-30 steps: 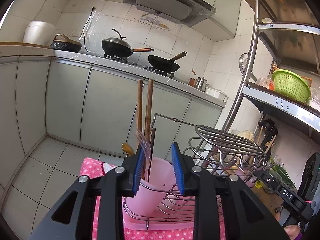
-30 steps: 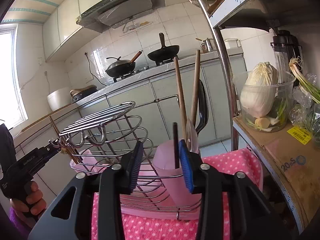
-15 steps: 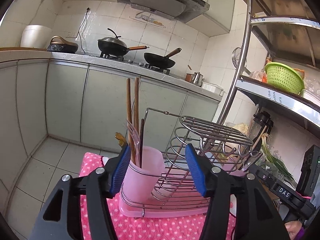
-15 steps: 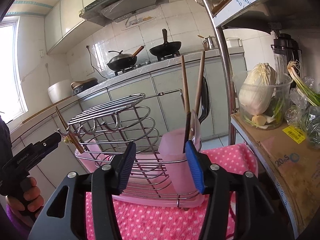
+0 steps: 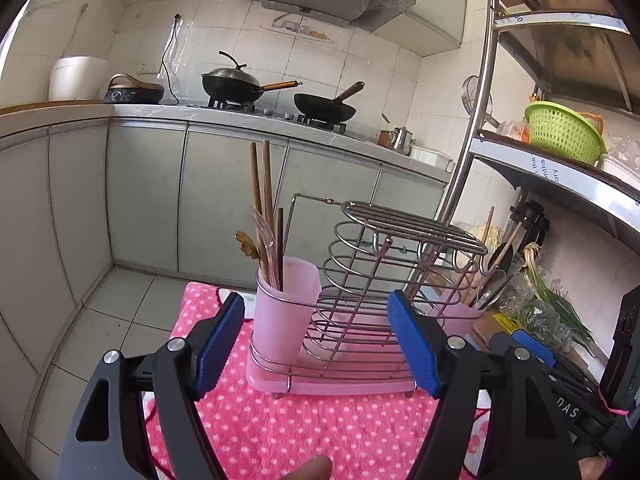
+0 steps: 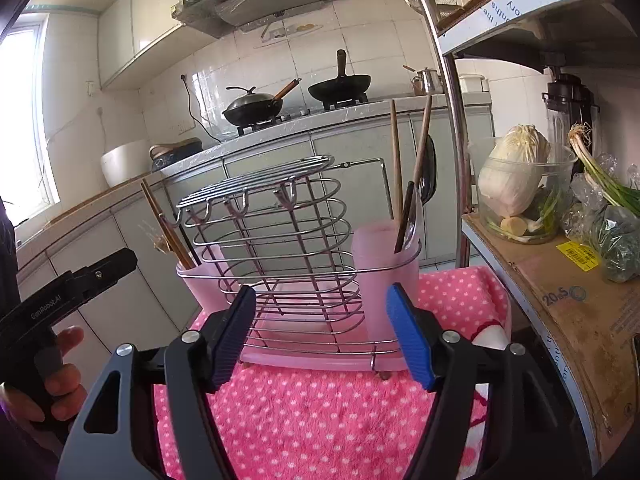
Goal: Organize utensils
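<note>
Left wrist view is showing me my left gripper spread wide and holding nothing, its blue pads framing the wire utensil rack just ahead on the pink dotted towel. Beyond the left-hand pad, a pink cup is sitting in the rack's end, carrying wooden chopsticks, a clear plastic utensil and a dark stick. Past the right-hand pad, a second pink cup is holding ladles and spoons. From the right wrist, I am seeing my right gripper also wide apart and empty, facing the rack's other side; ahead of its right finger, that cup is holding two wooden handles and a black ladle.
</note>
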Tool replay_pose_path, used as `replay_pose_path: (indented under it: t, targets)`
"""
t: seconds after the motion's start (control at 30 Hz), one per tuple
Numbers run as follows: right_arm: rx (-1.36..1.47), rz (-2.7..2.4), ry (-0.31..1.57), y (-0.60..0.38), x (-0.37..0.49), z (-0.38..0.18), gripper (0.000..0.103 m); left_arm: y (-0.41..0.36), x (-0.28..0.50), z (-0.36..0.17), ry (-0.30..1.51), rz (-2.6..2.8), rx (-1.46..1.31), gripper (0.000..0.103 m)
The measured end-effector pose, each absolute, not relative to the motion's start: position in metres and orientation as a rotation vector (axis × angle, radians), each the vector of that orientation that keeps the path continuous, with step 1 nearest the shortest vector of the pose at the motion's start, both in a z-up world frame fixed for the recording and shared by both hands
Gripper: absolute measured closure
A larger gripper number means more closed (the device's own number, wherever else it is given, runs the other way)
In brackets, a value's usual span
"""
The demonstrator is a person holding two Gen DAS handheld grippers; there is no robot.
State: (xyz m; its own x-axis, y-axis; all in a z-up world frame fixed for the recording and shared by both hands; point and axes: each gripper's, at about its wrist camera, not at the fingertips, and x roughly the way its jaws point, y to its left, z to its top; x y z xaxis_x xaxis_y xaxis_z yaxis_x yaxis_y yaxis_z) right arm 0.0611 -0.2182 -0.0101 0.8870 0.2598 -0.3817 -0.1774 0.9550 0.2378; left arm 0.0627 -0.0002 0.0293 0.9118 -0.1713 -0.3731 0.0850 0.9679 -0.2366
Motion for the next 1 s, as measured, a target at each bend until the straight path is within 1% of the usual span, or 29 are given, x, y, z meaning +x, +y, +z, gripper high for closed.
replay_pose_path:
  t: [0.17, 0.53, 1.0]
  targets:
    - [0.126, 0.200, 0.439, -0.203, 0.048, -0.011, 0.028, -0.004, 0.052, 0.028, 0.429, -0.117, -0.203, 0.030]
    - [0.122, 0.171, 0.446, -0.197, 0.026, -0.007, 0.028, -0.016, 0.028, 0.026, 0.454, -0.118, -0.156, 0.030]
    - [0.113, 0.140, 0.453, -0.195, 0.018, -0.006, 0.028, -0.030, 0.025, 0.023, 0.496, -0.087, -0.120, 0.030]
